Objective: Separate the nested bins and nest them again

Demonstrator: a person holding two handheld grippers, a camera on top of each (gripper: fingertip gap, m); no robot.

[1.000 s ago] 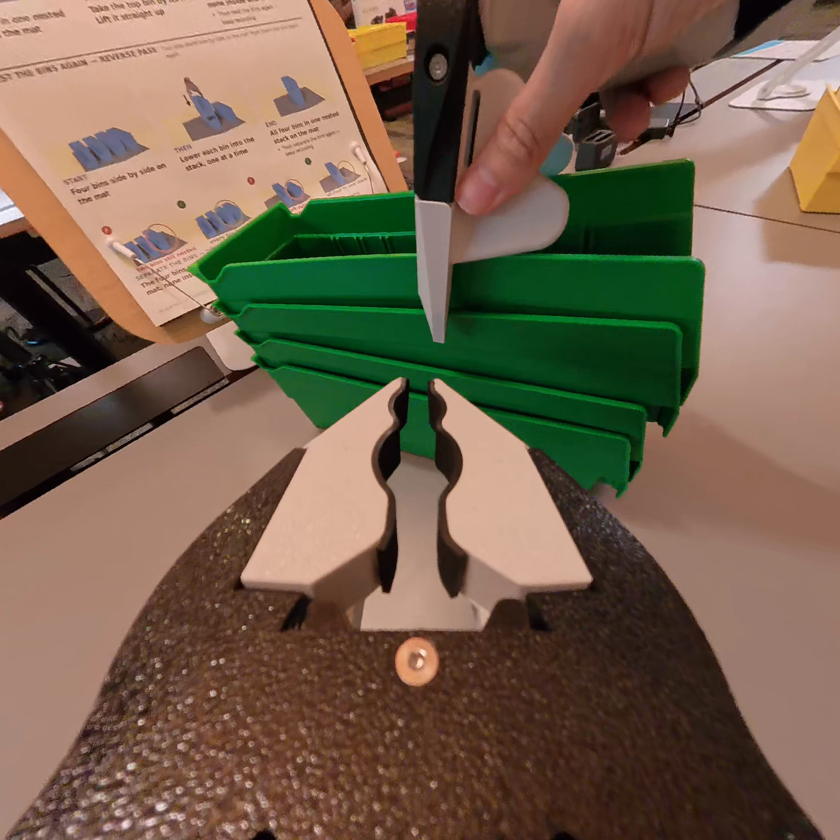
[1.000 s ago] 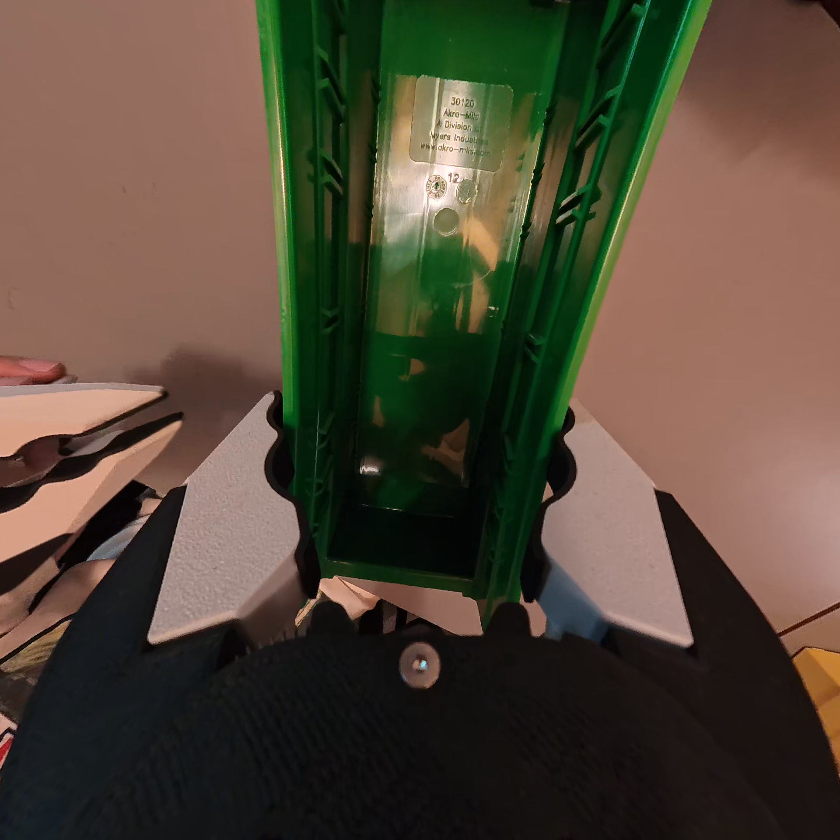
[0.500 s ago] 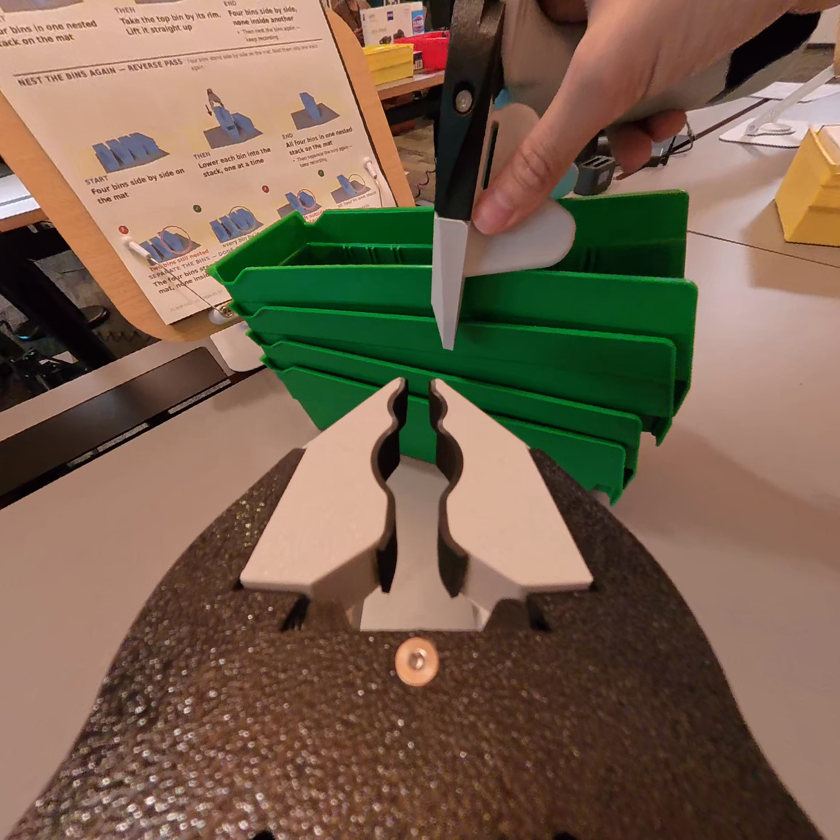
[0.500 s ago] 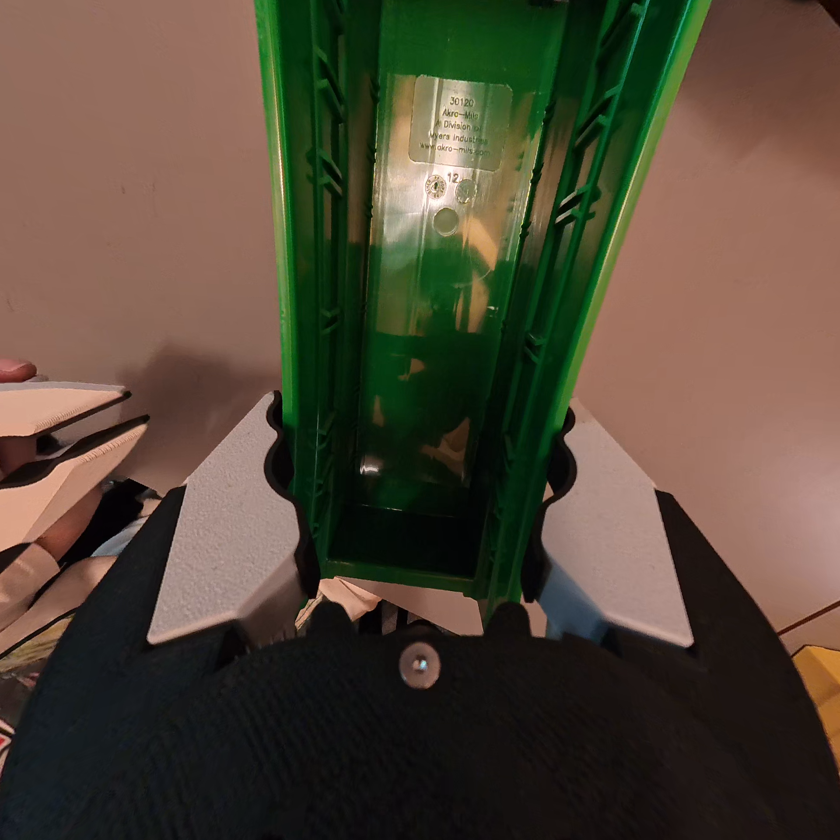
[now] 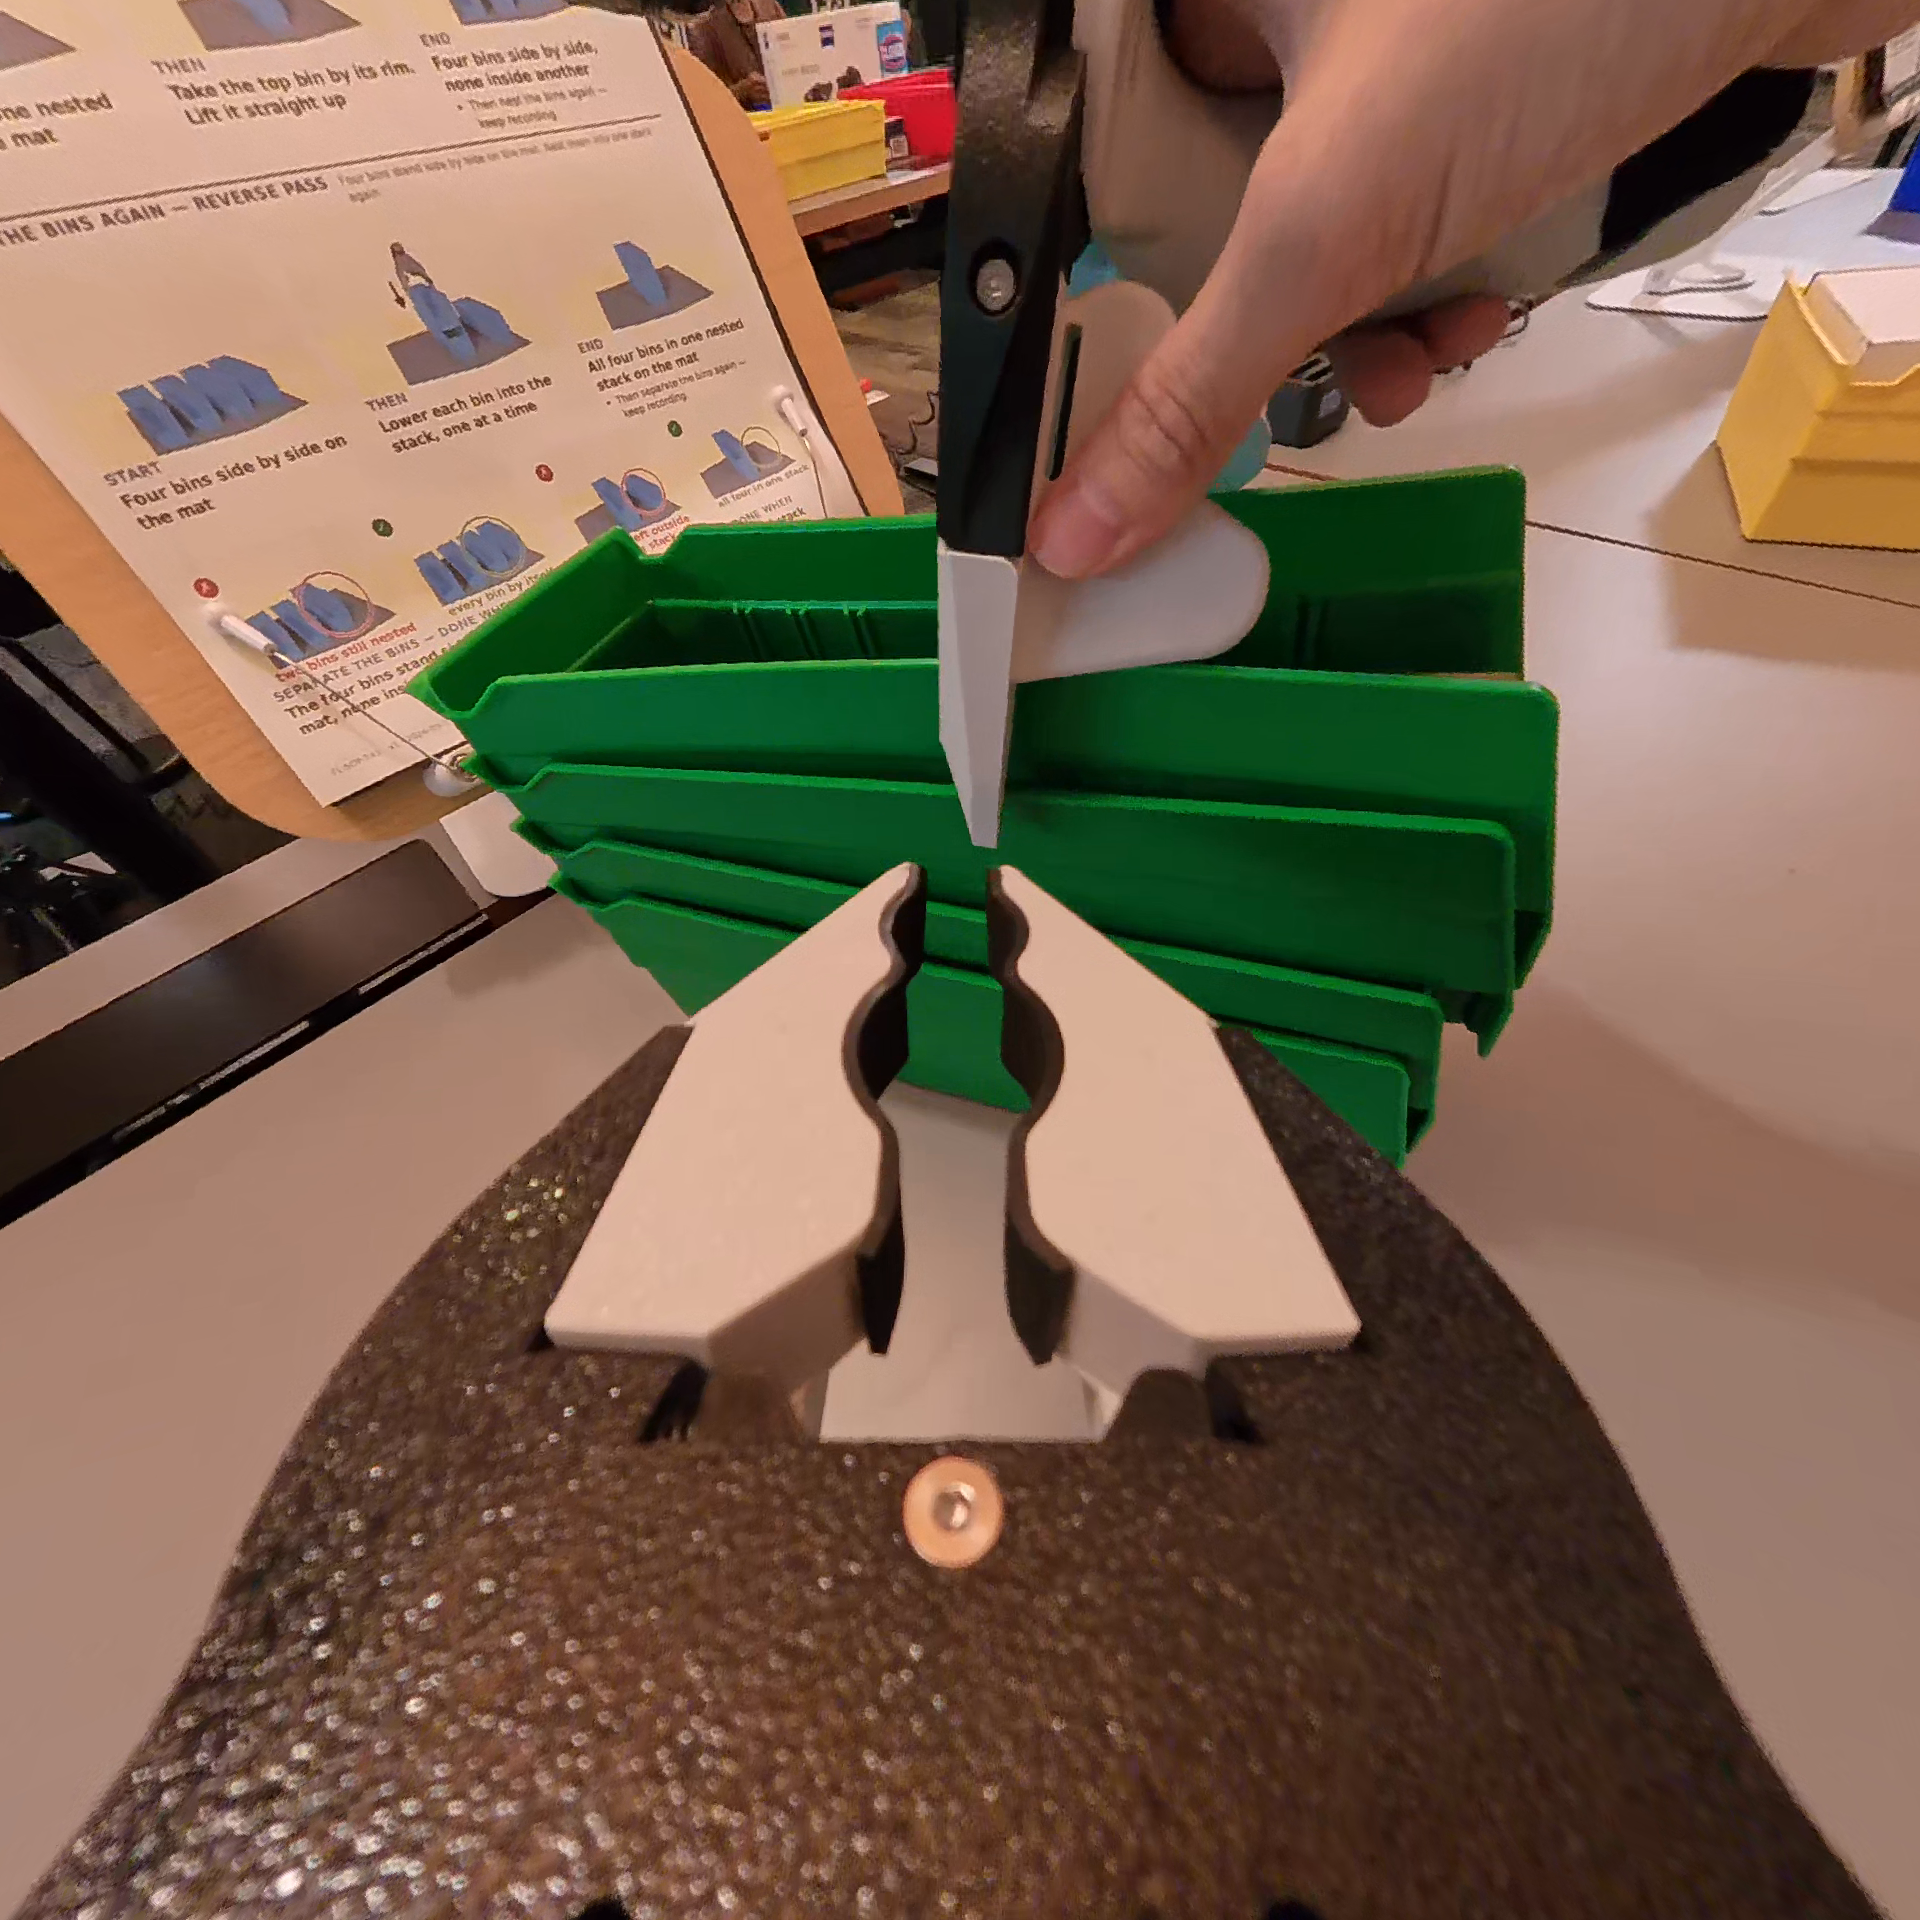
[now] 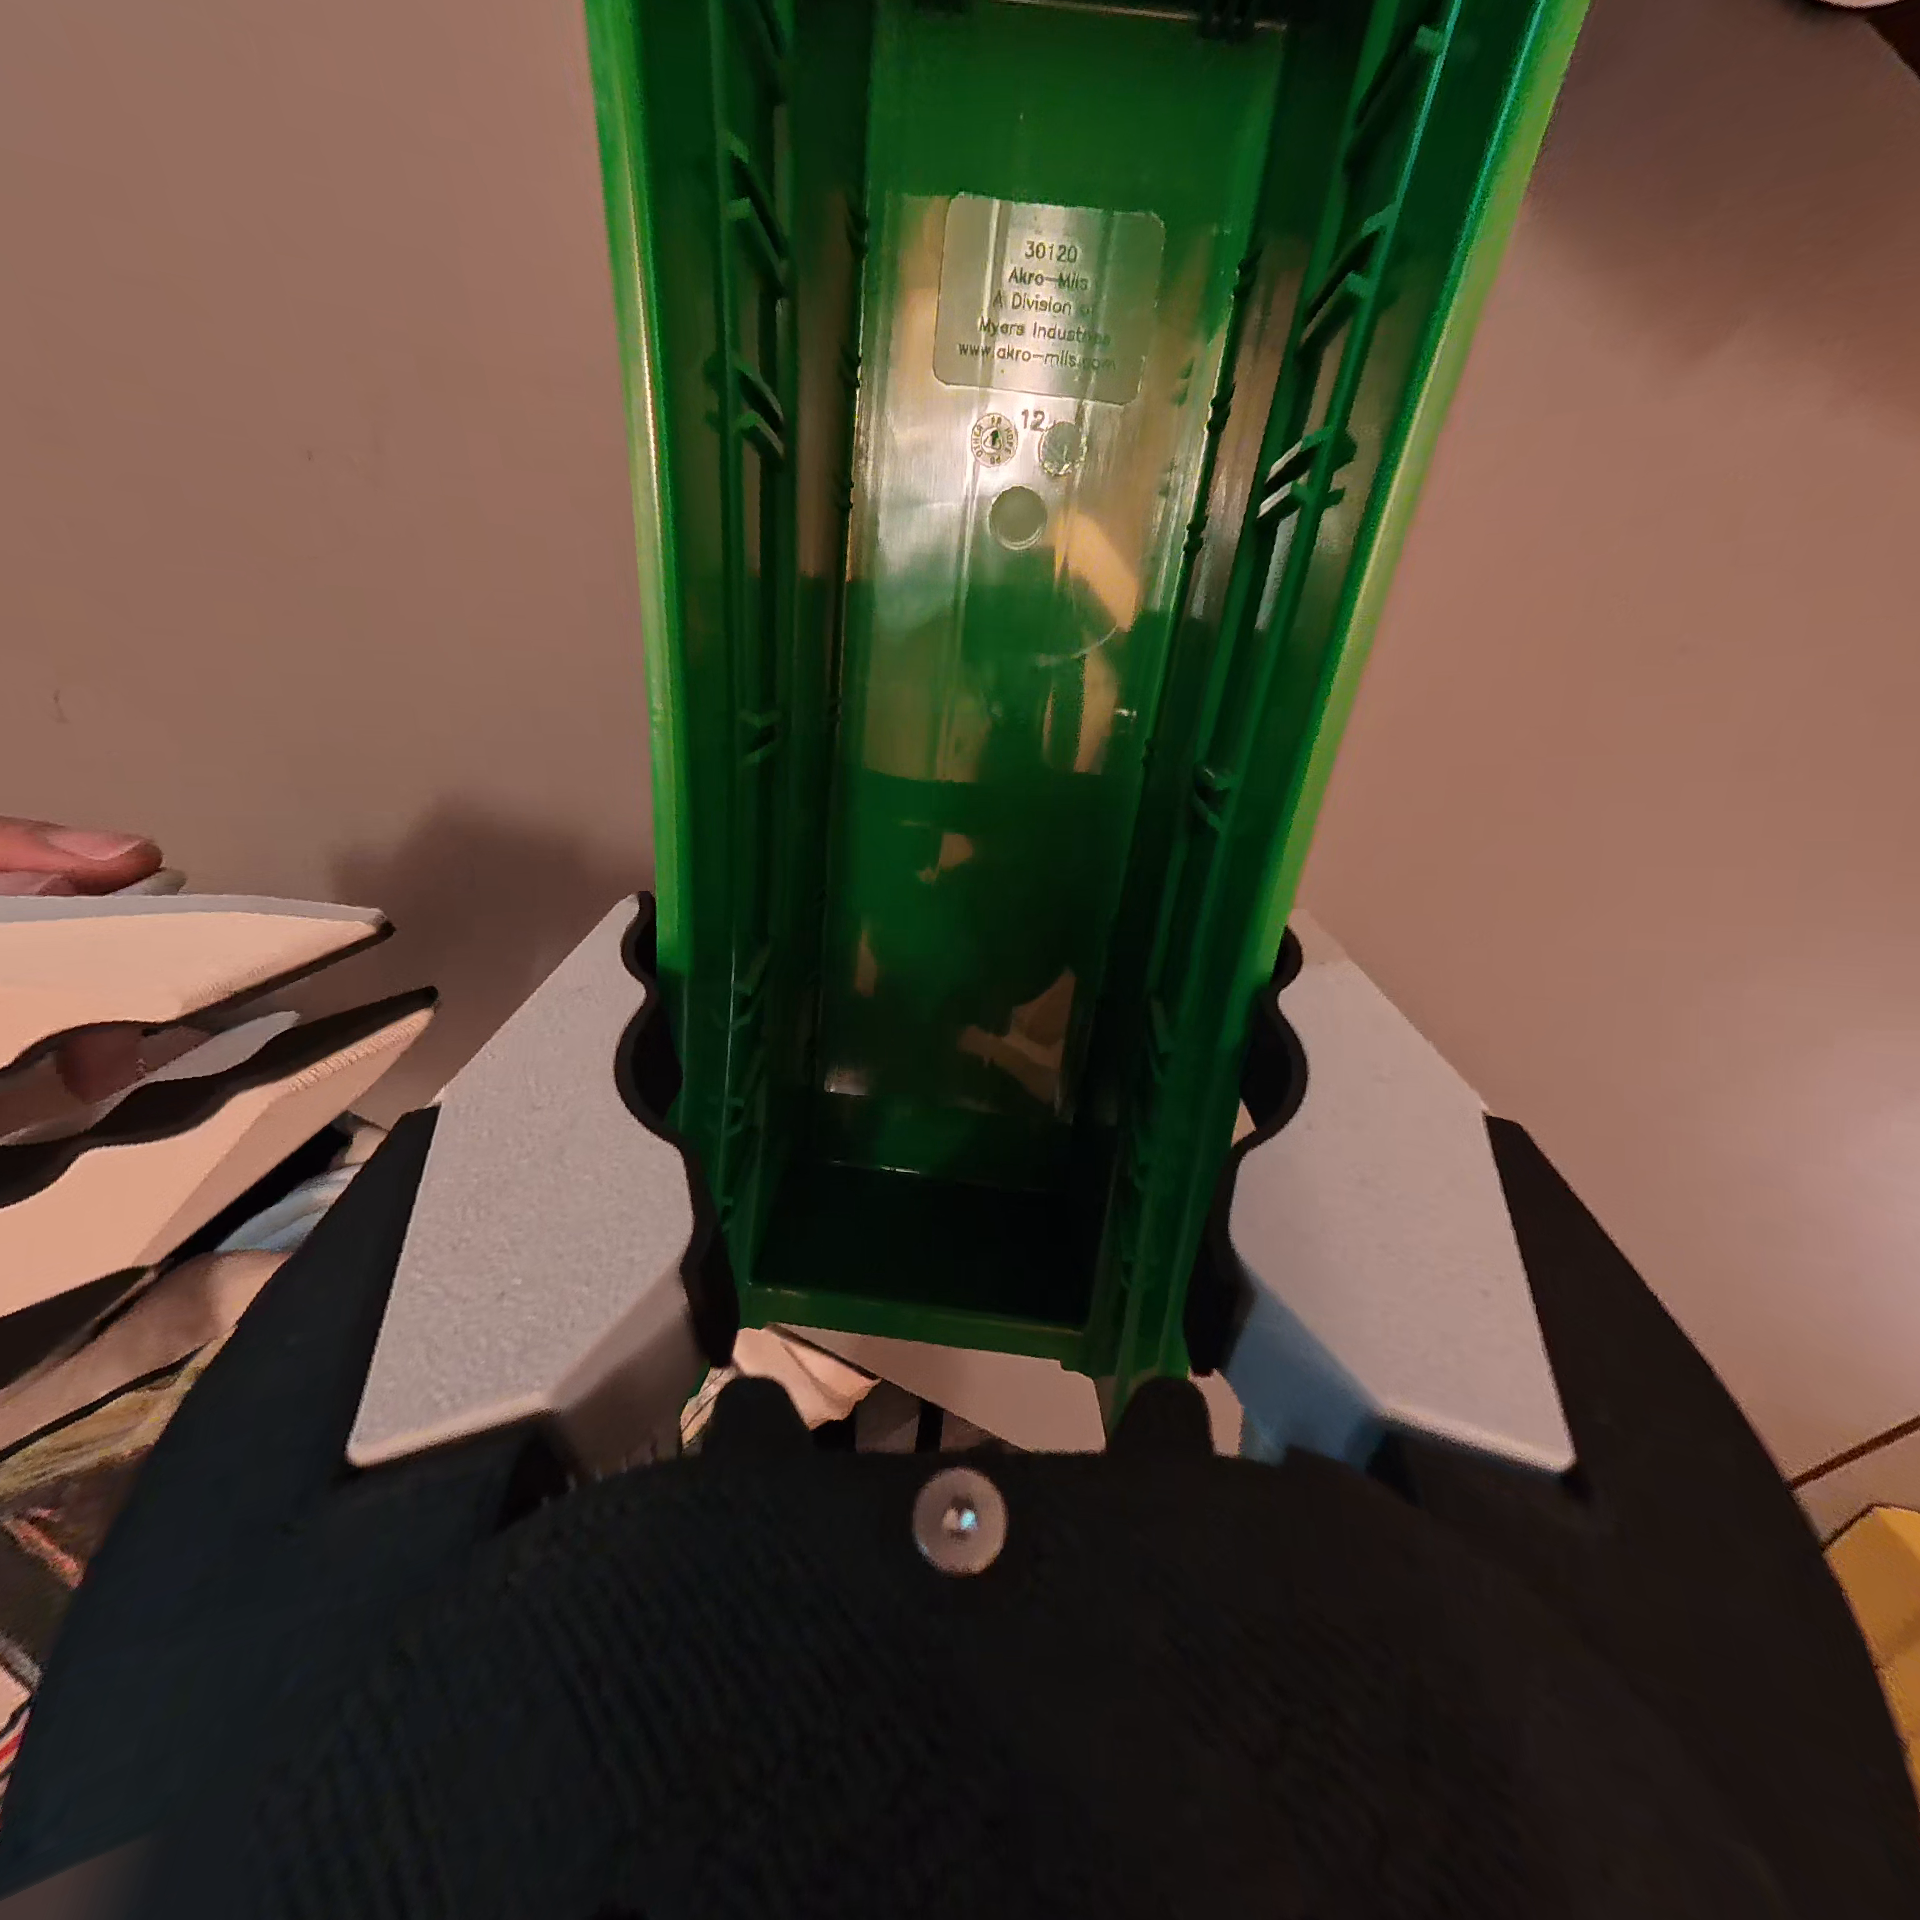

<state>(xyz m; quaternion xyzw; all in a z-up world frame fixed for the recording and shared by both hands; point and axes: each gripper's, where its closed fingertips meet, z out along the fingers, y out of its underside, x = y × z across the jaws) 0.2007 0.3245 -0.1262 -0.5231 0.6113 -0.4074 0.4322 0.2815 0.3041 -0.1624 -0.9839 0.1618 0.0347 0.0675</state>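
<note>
Several green bins (image 5: 1195, 831) stand nested in one stack on the beige table (image 5: 1714, 1039). My right gripper comes down from above, and its fingers (image 5: 977, 717) straddle the top bin (image 5: 748, 707) across its width. In the right wrist view the right gripper (image 6: 961, 925) is shut on both side walls of this top bin (image 6: 1039, 623), looking into its empty inside. My left gripper (image 5: 954, 883) is shut and empty, just in front of the stack's near side, level with the lower bins. It also shows in the right wrist view (image 6: 410, 961) at the left.
An instruction board (image 5: 364, 364) leans behind the stack at the left. A yellow bin (image 5: 1829, 416) stands at the far right. A dark strip (image 5: 208, 987) runs along the table's left edge. Yellow and red bins sit on a shelf far back.
The right gripper stays clamped on the top bin. The left gripper drew back a little from the stack, then came close again. The stack has hardly moved.
</note>
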